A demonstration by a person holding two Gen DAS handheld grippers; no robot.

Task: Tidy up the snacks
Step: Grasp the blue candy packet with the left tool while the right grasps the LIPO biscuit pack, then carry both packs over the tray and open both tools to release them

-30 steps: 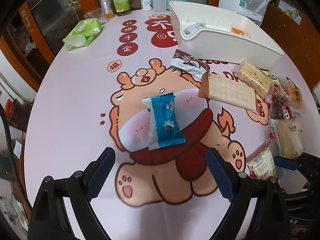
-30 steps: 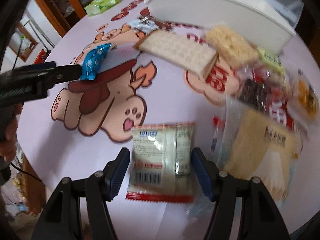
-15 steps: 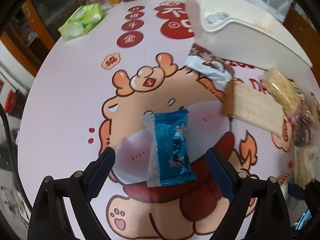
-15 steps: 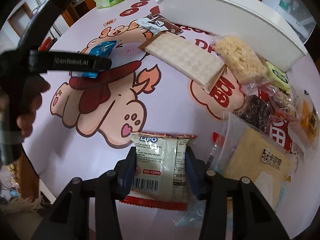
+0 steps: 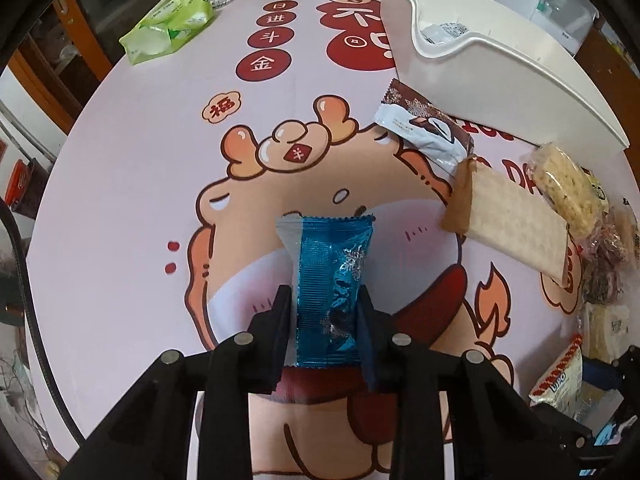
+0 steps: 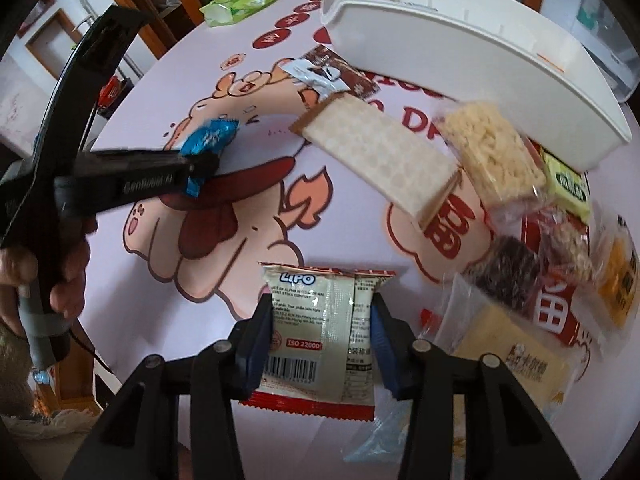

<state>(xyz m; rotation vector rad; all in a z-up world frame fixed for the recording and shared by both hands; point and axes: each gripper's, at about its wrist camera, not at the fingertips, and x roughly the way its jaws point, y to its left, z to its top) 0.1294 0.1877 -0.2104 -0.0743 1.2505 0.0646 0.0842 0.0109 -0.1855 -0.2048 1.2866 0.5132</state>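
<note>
The left wrist view looks forward along the left tool (image 5: pixel 325 312), angled steeply down at the tabletop (image 5: pixel 120 184) from close range; the far edge with the white bin (image 5: pixel 492 76) lies ahead and to the right. The right wrist view looks along the right tool (image 6: pixel 320 336), also close and low, facing across the tabletop (image 6: pixel 352 240) toward the white bin (image 6: pixel 460 56). Both views share the printed cartoon, the wafer pack (image 5: pixel 516 220) (image 6: pixel 380 152), the brown-and-white packet (image 5: pixel 424 128) (image 6: pixel 328 72) and the green tissue pack (image 5: pixel 168 28) (image 6: pixel 238 2). The right wrist view also shows the left tool (image 6: pixel 200 160) from its side.
</note>
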